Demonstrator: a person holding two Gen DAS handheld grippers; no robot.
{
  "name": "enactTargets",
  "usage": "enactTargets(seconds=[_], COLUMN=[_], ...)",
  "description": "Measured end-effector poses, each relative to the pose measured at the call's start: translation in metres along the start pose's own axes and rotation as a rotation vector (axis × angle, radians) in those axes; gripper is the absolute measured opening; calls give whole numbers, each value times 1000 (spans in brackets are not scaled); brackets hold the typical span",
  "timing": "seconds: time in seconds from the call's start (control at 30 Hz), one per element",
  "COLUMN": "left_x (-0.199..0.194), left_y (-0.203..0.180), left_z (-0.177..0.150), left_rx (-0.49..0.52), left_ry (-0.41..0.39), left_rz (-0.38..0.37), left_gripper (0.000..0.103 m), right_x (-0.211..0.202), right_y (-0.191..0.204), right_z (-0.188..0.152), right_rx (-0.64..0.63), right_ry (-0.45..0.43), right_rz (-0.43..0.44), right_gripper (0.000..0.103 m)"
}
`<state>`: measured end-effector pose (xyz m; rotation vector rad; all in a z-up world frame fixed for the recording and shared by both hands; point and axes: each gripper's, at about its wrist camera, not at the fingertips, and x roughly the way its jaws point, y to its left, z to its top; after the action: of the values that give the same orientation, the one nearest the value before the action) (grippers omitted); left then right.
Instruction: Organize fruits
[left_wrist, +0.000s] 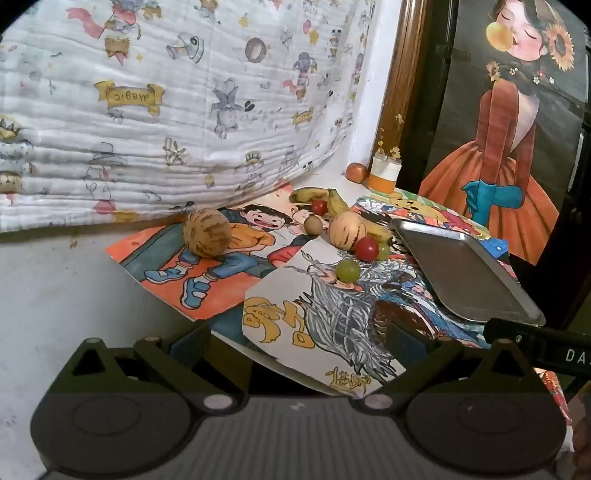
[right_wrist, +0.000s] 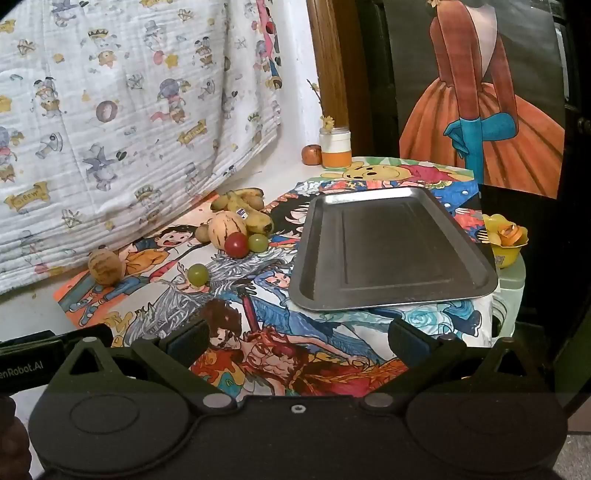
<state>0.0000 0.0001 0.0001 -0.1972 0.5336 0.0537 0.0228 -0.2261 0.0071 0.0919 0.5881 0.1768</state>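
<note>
Left gripper (left_wrist: 295, 339) jaws wide apart, nothing between them, hovering over the drawings at the near table edge. Right gripper (right_wrist: 297, 338) same: spread wide, empty, aimed at the near end of the metal tray (right_wrist: 388, 251).

Fruit all loose on the drawings, left of the tray; tray holds nothing. Cluster: bananas (right_wrist: 247, 210) at the back, count unclear, at least two. One striped pale melon (right_wrist: 225, 229) touching them in front. One red cherry tomato (right_wrist: 236, 244) against the melon, a second red one (left_wrist: 319, 207) further back by the bananas. Two green grapes: one (right_wrist: 257, 242) beside the tomato, one (right_wrist: 197, 274) alone, nearer. One small brown round fruit (left_wrist: 313, 225) left of the melon. One larger brown striped melon (left_wrist: 207, 232) well apart to the left.

Outward: small jar (right_wrist: 335, 147) with white and orange bands at the back wall, a reddish round fruit (right_wrist: 311, 154) just beside it. Yellow bowl (right_wrist: 508, 251) right of the tray holds yellow and orange decorative pieces; contents hard to tell.
</note>
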Motion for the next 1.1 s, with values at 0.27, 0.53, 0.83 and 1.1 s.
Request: enactTargets(seconds=[0.27,0.53,0.83,1.1], left_x=[0,2,2,1], left_y=[0,0,0,0], left_z=[0,-1,-1,-1], left_rx=[0,2,-2,-2], left_ry=[6,9,11,14], left_rz=[1,-2,-1,0], left_gripper=[103,103,103,103], right_x=[0,1,2,2], right_y=[1,0,0,1], right_z=[0,0,0,0], right_rx=[-2,-2,-2,-2], right_ry=[0,0,2,4], right_rz=[-1,-1,-1,-1], right_gripper=[103,103,103,103])
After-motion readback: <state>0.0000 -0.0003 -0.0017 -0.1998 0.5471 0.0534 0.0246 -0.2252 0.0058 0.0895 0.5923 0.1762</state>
